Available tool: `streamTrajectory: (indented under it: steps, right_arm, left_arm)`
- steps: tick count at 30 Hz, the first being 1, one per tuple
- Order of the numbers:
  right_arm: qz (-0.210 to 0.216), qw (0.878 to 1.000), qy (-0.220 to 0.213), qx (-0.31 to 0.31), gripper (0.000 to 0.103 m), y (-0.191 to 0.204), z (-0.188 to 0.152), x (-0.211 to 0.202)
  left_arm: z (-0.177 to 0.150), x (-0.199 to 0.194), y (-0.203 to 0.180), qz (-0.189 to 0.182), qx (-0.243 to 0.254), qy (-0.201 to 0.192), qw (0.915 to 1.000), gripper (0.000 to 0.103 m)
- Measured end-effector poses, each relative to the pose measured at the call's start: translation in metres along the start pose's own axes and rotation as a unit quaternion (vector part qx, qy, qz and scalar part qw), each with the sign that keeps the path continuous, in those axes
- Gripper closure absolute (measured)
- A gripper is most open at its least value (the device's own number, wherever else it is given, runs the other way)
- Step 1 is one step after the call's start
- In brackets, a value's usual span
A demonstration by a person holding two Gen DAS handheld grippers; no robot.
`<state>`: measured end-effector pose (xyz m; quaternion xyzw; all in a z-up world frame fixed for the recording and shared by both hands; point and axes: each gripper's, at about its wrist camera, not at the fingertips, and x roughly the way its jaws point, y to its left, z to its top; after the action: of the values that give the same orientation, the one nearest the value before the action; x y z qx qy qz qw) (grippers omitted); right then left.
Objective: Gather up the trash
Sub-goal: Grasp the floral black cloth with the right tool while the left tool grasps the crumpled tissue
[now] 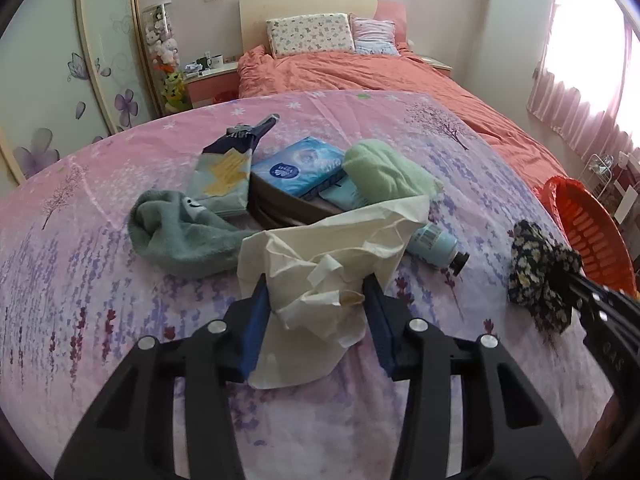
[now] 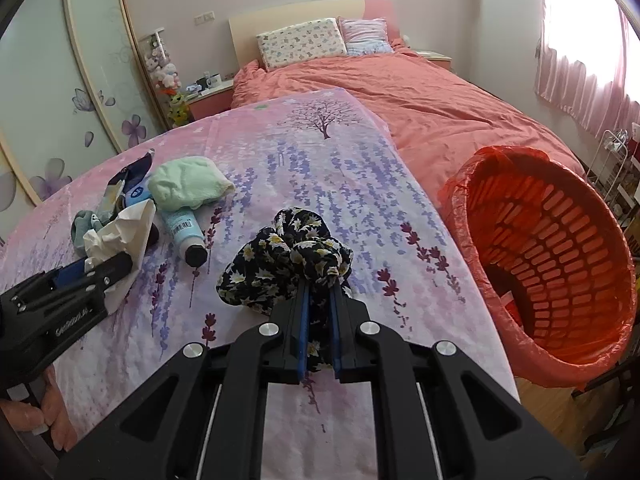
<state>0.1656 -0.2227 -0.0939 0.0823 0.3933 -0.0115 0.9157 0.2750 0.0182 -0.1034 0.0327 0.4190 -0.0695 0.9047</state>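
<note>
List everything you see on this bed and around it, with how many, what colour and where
crumpled paper: one, cream, between the left gripper's fingers
floral fabric: one, black with yellow flowers, in the right gripper
bottle: one, light blue with black cap, lying beside the paper
tissue pack: one, blue, middle of the pile
towel: one, pale green, right of the tissue pack
sock: one, grey-green, left of the paper
bin: one, orange with liner, right of the bed
sheet: one, pink and lavender print, under everything
pillows: two, patterned, at the headboard
left gripper: one, black with blue pads
right gripper: one, same
</note>
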Motion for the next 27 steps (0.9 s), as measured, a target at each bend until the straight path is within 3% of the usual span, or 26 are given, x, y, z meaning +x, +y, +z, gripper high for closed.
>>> streamTrajectory:
  steps: [4, 7, 10, 14, 22, 27]
  right_arm:
    - [0.004, 1.000, 0.001, -0.004, 0.094, 0.004, -0.001, 0.002]
    - [0.004, 1.000, 0.003, -0.010, 0.094, 0.008, -0.001, 0.006]
    - [0.004, 1.000, 0.007, -0.010, 0.092, 0.010, -0.001, 0.009]
    - [0.010, 1.000, 0.015, -0.003, 0.092, 0.007, -0.001, 0.012]
    - [0.003, 1.000, 0.024, -0.012, 0.091, 0.009, -0.002, 0.014]
    - [-0.029, 0.998, 0.025, -0.045, 0.090, 0.023, -0.001, 0.016]
  left_arm:
    - [-0.014, -0.018, 0.015, 0.001, 0.006, -0.003, 1.0000, 0.058]
    - [-0.026, -0.030, 0.034, 0.023, 0.001, -0.008, 0.9997, 0.057]
    - [-0.032, -0.030, 0.054, 0.048, -0.013, -0.004, 0.9988, 0.057]
    - [-0.035, -0.019, 0.074, 0.054, -0.045, 0.014, 0.9974, 0.057]
    - [-0.039, -0.022, 0.080, 0.048, -0.056, 0.014, 0.9972, 0.058]
    - [-0.038, -0.020, 0.079, 0.054, -0.055, 0.017, 0.9969, 0.056]
